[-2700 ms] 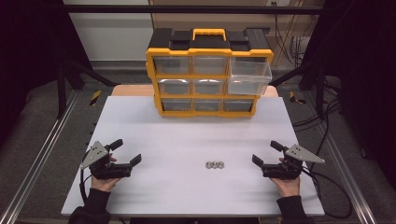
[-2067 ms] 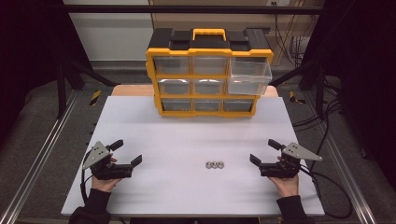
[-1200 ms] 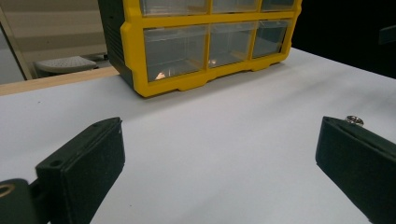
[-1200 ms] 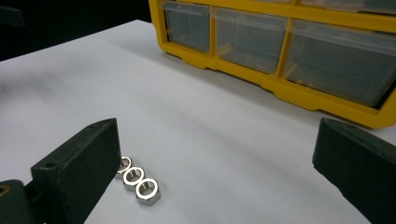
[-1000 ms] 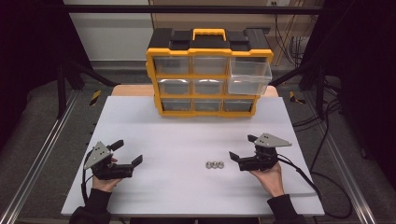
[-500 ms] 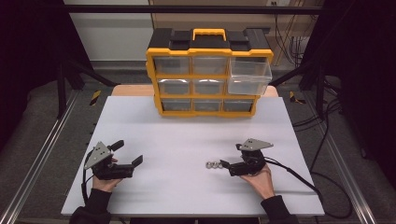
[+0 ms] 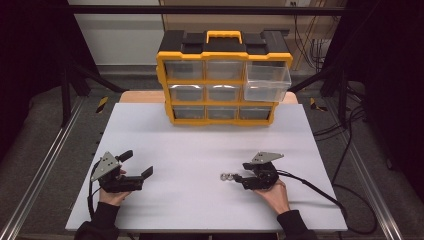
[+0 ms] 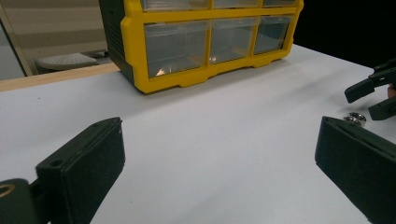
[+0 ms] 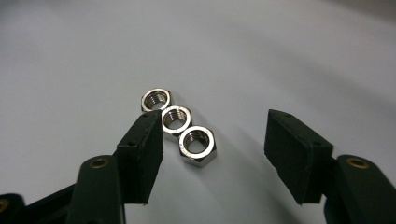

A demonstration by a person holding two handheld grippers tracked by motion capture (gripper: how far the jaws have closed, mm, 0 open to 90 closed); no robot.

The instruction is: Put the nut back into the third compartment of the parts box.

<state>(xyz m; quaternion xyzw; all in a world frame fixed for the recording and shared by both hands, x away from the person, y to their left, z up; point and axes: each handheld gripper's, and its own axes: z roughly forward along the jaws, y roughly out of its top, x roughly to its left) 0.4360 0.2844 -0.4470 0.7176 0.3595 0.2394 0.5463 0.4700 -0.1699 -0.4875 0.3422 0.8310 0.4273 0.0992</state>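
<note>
Three steel hex nuts [image 9: 198,145] lie touching in a short row on the white table [image 7: 200,150]; they show small in the high view [image 7: 228,176]. My right gripper [image 9: 215,140] is low at the row's right end. Its jaws have just been closing, and the nearest nut lies between them with a gap to the right pad [image 9: 294,154]. The left pad [image 9: 142,149] stands beside the middle nut. In the high view that gripper [image 7: 241,174] points left. My left gripper [image 7: 136,164] rests wide open at the table's left with nothing in it.
A yellow and black drawer cabinet [image 7: 224,80] stands at the far edge, its top right clear drawer [image 7: 267,81] pulled out. The left gripper view shows its lower drawers [image 8: 205,42], the nuts [image 8: 355,118] and the right gripper [image 8: 373,93]. A cable [image 7: 320,192] trails right.
The right gripper has moved left from the table's right side and sunk to the nuts, and its jaws have narrowed around the nearest nut. The left gripper has stayed put.
</note>
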